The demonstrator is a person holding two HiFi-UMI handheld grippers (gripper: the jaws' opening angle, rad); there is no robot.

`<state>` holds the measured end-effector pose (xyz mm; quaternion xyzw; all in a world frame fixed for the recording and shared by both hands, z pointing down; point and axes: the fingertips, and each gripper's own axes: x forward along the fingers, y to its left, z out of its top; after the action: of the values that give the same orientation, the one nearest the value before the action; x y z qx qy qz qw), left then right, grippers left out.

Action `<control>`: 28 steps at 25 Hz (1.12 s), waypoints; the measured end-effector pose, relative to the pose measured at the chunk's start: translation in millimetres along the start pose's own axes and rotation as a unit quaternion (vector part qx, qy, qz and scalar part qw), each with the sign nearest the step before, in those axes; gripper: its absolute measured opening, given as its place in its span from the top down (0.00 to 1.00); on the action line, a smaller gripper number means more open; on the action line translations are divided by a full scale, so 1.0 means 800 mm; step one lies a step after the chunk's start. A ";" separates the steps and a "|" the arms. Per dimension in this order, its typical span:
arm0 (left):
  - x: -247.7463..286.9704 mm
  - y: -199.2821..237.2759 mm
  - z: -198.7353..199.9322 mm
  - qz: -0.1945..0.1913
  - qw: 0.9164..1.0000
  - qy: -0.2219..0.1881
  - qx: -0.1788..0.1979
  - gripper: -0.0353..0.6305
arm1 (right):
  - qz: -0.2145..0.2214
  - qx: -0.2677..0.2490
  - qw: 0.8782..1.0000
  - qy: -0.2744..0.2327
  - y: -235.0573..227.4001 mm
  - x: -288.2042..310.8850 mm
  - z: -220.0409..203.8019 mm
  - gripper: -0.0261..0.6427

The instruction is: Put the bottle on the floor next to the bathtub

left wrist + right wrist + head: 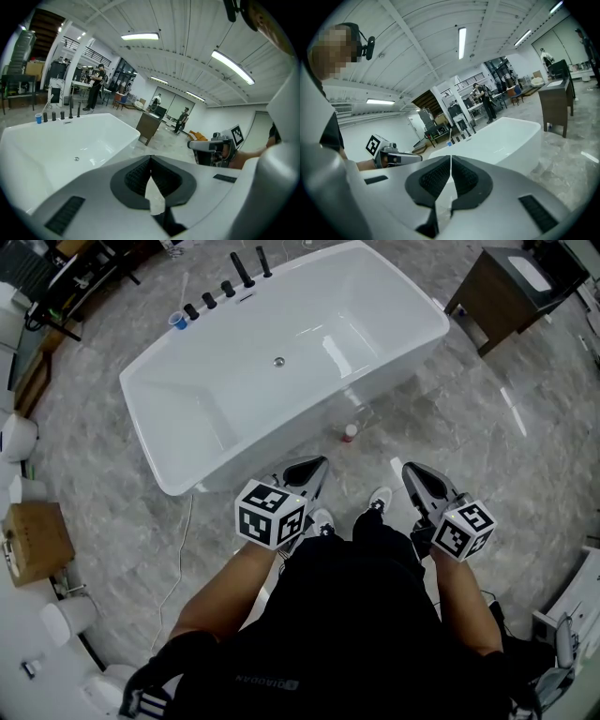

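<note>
A small bottle (349, 432) with a red cap stands upright on the marble floor, close against the near side of the white bathtub (216, 418). Both grippers are held above the floor in front of the person, apart from the bottle. My left gripper (317, 465) is shut and holds nothing. My right gripper (410, 469) is also shut and holds nothing. In the left gripper view the jaws (150, 161) meet over the bathtub (56, 150), with the right gripper (213, 147) off to the side. In the right gripper view the shut jaws (450, 161) face the bathtub (506, 136).
Black faucet fittings (230, 282) and a blue cup (178, 321) sit on the tub's far rim. A dark wooden cabinet (502, 292) stands at the right. A cardboard box (36, 542) and white fixtures line the left edge. A white cable (183, 549) lies on the floor.
</note>
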<state>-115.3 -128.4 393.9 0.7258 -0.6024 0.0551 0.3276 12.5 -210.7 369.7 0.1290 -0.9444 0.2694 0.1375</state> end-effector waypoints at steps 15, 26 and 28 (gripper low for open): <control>-0.010 -0.027 -0.002 -0.012 1.000 -0.006 0.015 0.92 | -0.001 -0.002 1.000 -0.007 0.011 -0.019 -0.007 0.90; -0.010 -0.030 0.001 -0.014 1.000 -0.005 0.018 0.92 | -0.003 -0.006 1.000 -0.005 0.010 -0.021 -0.008 0.91; -0.011 -0.029 0.003 -0.014 1.000 -0.006 0.020 0.92 | -0.003 -0.006 1.000 -0.005 0.010 -0.021 -0.007 0.91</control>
<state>-97.3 -120.7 378.6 0.7408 -0.5930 0.0577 0.3101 26.4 -198.2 365.0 0.1327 -0.9463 0.2626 0.1344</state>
